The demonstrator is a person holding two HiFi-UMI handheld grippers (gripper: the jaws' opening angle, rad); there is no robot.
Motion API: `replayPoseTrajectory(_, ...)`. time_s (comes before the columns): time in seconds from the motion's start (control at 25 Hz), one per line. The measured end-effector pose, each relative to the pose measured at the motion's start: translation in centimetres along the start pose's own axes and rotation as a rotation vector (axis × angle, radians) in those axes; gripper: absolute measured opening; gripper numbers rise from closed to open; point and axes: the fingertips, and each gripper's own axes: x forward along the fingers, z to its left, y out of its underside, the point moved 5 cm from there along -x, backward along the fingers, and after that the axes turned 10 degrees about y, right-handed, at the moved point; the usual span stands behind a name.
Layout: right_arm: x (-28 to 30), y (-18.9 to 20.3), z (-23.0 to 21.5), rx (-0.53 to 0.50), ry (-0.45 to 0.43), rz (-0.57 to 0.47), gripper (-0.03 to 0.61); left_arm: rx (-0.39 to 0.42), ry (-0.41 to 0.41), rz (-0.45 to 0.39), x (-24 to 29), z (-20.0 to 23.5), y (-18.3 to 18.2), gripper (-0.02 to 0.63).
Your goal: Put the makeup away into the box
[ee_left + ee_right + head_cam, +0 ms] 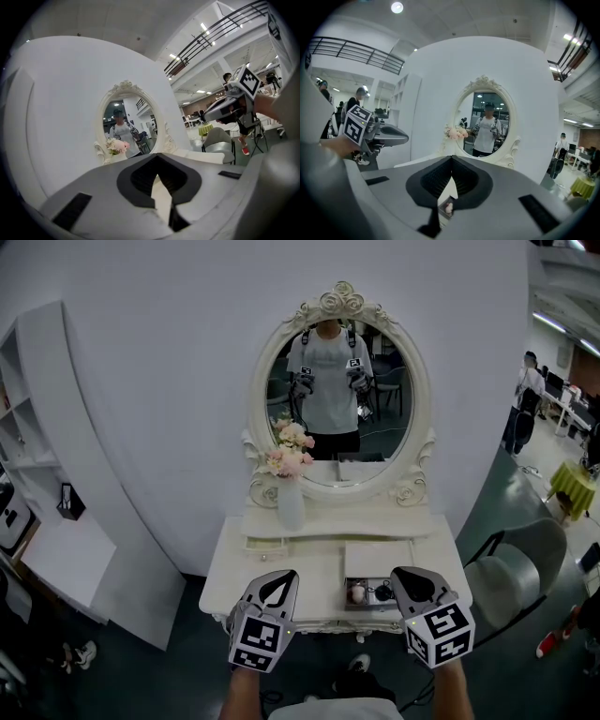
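Observation:
On the white dressing table (309, 573) stands a small box (350, 605), its lid (377, 559) lying open behind it. Inside lie a pink round makeup piece (357, 594) and a black item (382, 593). My left gripper (278, 577) hovers over the table's front left, shut and empty. Just right of the box, my right gripper (413, 575) is held shut with nothing in it. In the left gripper view, the left gripper (157, 155) points at the mirror. Through the slit under the right gripper (451, 158) a pink makeup piece (449, 207) shows.
An oval ornate mirror (337, 399) rises behind the table, and a white vase of pink flowers (291, 493) stands on the raised shelf at its left. A grey chair (520, 563) is to the right, white shelving (37, 474) to the left.

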Motion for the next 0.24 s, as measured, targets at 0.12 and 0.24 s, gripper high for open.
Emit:
replayPoseTrajectory(0.12,0.08,-0.02,0.07,-0.002,0.002,-0.004,0.003,0.006,-0.001,-0.005,-0.03,0.05,-0.02,0.000)
replayPoseTrajectory(0.24,0.22,-0.10,0.12,-0.004,0.002,-0.004,0.003,0.009,0.001,-0.007,0.05,0.11,-0.03,0.000)
